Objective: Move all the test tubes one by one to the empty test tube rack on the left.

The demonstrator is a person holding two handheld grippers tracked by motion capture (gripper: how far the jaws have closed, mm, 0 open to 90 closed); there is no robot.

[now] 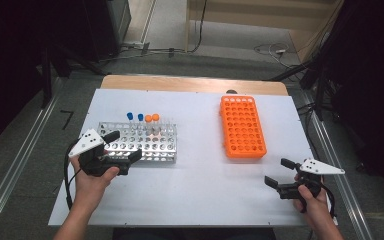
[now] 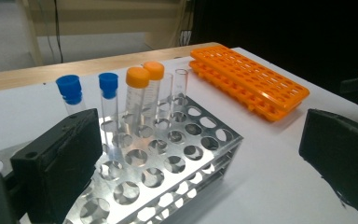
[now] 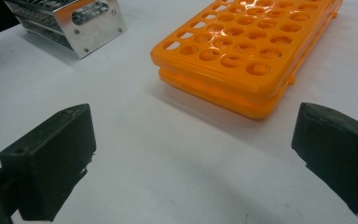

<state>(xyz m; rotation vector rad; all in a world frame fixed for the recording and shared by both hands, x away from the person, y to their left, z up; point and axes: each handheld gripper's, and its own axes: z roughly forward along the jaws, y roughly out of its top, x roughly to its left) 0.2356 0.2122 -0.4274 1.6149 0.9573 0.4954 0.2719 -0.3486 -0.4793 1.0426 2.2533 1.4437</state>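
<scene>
I have the left gripper [image 1: 122, 148] hanging over the near left end of the metal rack [image 1: 166, 150], jaws spread wide with nothing between them; its own view looks straight past the two black jaws at the tubes. Four capped tubes stand upright in the rack's far rows: two blue-capped tubes [image 2: 89, 100] on the left and two orange-capped tubes [image 2: 144, 88] beside them, with a couple of clear uncapped ones [image 2: 181, 86] just to their right. The right gripper [image 1: 278, 172] rests low near the table's [image 1: 200, 180] right front corner, released as well, holding nothing, and looks across bare white surface at the orange rack [image 1: 242, 126], which lies flat to the right, well apart from the metal one. Every hole I can see in the orange rack is empty. My judgement is that the work is sorting tubes between the racks and that it sits near its start: no tube is in the orange rack, none is in a grip. What is left, as I read it, is to close on one tube, lift it clear, and carry it across.
</scene>
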